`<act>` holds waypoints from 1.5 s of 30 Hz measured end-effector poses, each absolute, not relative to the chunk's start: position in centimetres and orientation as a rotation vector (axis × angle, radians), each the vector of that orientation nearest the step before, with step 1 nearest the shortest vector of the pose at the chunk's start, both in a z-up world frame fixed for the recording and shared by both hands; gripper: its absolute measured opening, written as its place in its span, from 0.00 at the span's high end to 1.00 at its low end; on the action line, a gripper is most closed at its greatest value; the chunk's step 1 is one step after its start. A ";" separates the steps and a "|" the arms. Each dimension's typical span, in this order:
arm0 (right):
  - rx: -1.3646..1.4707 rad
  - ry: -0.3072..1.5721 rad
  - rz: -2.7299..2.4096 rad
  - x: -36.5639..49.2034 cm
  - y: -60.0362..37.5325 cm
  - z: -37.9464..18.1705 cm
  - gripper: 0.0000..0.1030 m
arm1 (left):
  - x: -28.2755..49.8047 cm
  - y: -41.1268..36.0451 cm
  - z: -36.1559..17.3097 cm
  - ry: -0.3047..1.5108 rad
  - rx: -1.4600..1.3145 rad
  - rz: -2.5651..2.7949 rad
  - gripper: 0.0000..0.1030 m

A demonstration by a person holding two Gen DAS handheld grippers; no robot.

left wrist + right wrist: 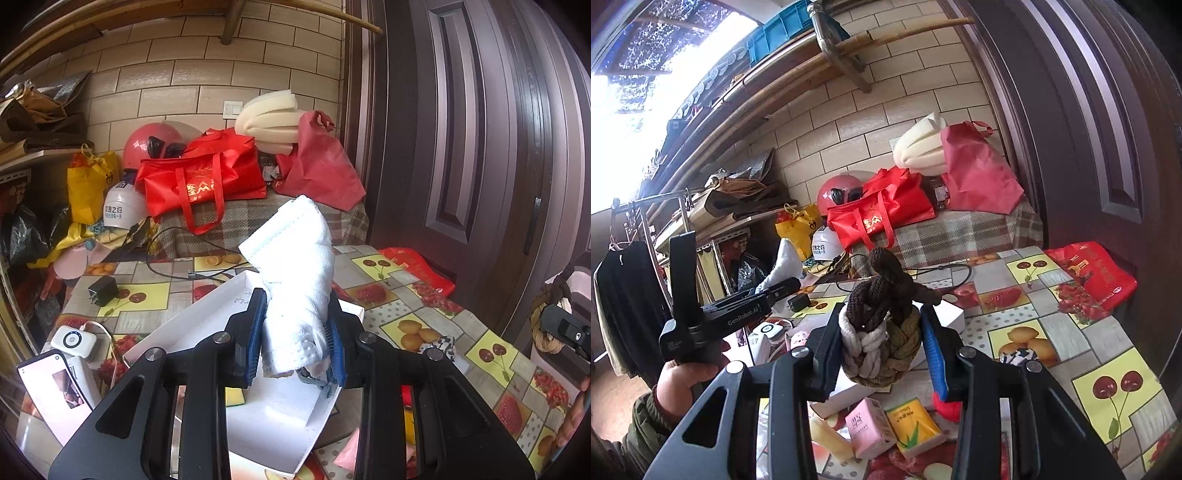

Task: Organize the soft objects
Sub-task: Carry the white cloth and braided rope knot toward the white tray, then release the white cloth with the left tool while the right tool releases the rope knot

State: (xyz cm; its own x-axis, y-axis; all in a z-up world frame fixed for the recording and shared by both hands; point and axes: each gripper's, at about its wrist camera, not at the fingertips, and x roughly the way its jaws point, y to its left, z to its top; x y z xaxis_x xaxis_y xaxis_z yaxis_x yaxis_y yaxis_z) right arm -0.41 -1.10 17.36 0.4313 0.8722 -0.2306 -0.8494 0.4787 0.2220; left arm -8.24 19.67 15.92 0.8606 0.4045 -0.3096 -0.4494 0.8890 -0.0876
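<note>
Cloth, white and rolled into a soft bundle (pixel 299 280), stands upright between the blue pads of the left claw (pixel 297 334), which is pinching its lower part; the top of the bundle bends toward the far left. Under it lies a shallow white tray (pixel 280 424) on the table (pixel 491 354), whose cover shows fruit in yellow and grey squares.

Rope, braided in brown, white and olive strands into a knotted ball (pixel 882 332), sits squeezed in the right claw (pixel 882 350), raised above the table. Below it, near the camera, lie a pink tissue pack (pixel 868 428) and a yellow tissue pack (pixel 916 428) side by side, with something red (pixel 947 408) just right of them. A white box (pixel 947 314) is partly hidden behind the rope ball.

At the left of the table rest a black plug (pixel 102 291), a white power bank (pixel 74 340) and a phone (pixel 55 387). Farther off, a red bag (pixel 199 181) and a pink helmet (pixel 147 144) sit on a checked blanket (pixel 251 218) against the tiled wall, beside a dark door (pixel 480 147).
</note>
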 end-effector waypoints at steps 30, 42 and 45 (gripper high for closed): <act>-0.111 0.367 1.052 -0.7 10.5 18.7 0.62 | -8.3 25.0 13.4 0.359 -0.262 0.561 0.71; -0.178 0.510 1.029 1.5 16.4 14.7 0.62 | -6.4 27.8 9.0 0.468 -0.311 0.580 0.71; -0.162 0.598 1.043 2.3 17.4 12.7 0.62 | -6.1 28.0 8.4 0.485 -0.317 0.578 0.71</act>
